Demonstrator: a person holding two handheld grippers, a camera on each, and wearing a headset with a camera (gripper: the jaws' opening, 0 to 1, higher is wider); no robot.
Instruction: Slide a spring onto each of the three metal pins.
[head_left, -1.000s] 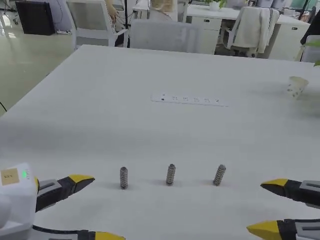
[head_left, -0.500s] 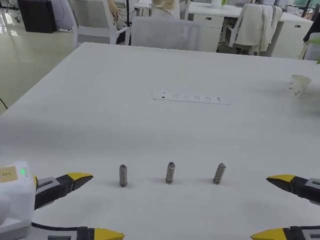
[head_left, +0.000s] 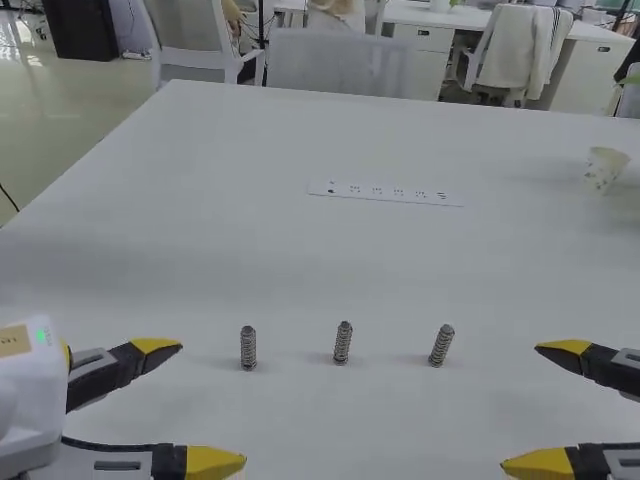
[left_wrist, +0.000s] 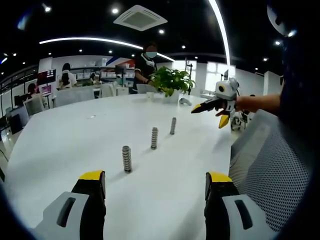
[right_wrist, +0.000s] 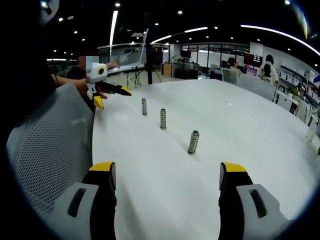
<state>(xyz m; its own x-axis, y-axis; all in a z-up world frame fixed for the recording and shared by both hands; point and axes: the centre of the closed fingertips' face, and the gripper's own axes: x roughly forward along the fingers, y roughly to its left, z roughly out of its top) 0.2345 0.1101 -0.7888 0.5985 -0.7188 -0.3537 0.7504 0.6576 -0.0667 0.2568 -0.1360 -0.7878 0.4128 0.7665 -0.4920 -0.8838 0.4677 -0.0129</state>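
Head view: three springs stand upright in a row near the surface front edge, each apparently over its pin. Left tongs and right tongs flank them, jaws wide, empty. Task looks finished; next move probably only withdrawal.

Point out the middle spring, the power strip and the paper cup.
middle spring (head_left: 343, 342), head view, middle of its coils.
power strip (head_left: 385, 193), head view, centre of its top face.
paper cup (head_left: 605, 170), head view, side wall.
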